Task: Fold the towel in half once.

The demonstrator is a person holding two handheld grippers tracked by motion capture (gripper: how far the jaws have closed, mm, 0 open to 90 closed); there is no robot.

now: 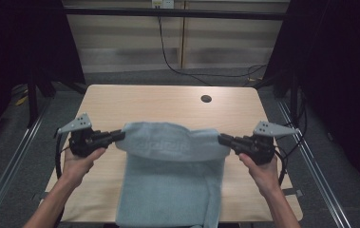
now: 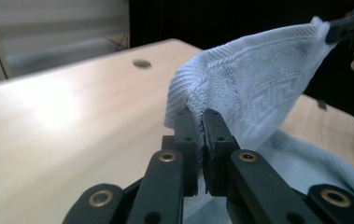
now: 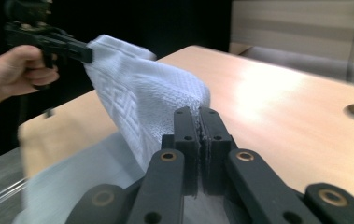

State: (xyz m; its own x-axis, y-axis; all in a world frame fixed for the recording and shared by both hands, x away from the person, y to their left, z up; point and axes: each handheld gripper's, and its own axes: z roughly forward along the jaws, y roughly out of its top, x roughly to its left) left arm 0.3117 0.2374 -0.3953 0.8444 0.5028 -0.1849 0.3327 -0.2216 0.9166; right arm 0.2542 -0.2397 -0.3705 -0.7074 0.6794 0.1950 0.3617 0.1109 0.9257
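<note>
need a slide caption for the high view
Both grippers, left and right, pinch a towel by its corners above the table.

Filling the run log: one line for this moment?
left hand-held gripper: shut on towel corner | right hand-held gripper: shut on opposite corner | towel: lifted edge, rest on table
</note>
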